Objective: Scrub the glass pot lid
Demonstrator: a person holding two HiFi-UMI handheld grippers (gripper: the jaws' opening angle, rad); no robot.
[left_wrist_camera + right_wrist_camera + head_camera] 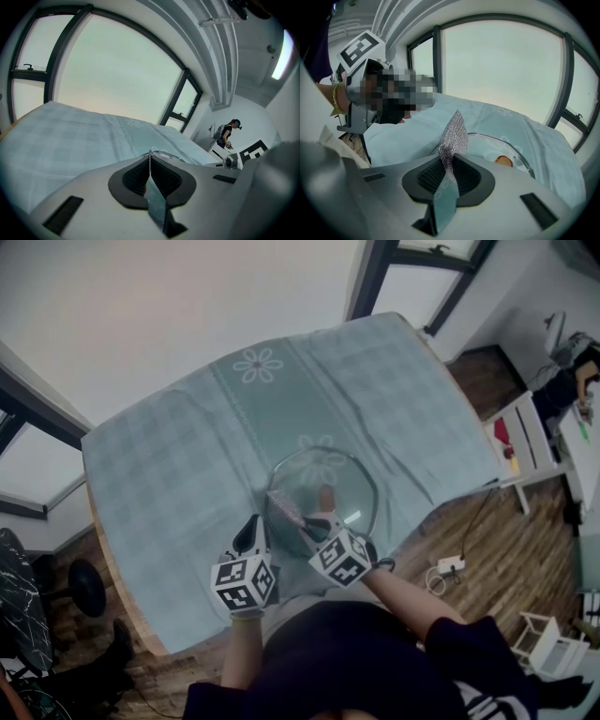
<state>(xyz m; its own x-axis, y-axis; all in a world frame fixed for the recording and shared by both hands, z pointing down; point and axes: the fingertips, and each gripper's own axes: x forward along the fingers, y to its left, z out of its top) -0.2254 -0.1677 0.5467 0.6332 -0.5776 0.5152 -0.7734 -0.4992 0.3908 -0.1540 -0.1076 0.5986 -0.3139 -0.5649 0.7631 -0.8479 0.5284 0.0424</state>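
With your left gripper [150,161] clamping the glass pot lid [349,479] and your right gripper [449,171] pinching the mesh scourer [453,136], you should be scrubbing lightly.

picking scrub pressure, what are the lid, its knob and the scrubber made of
The lid looks like clear glass: the tablecloth shows through. Its knob is brown, probably wood. The scrubber is a silvery woven mesh, likely metallic fibre.

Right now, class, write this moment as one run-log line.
left gripper: shut on lid rim | right gripper: shut on mesh cloth | lid: on tablecloth
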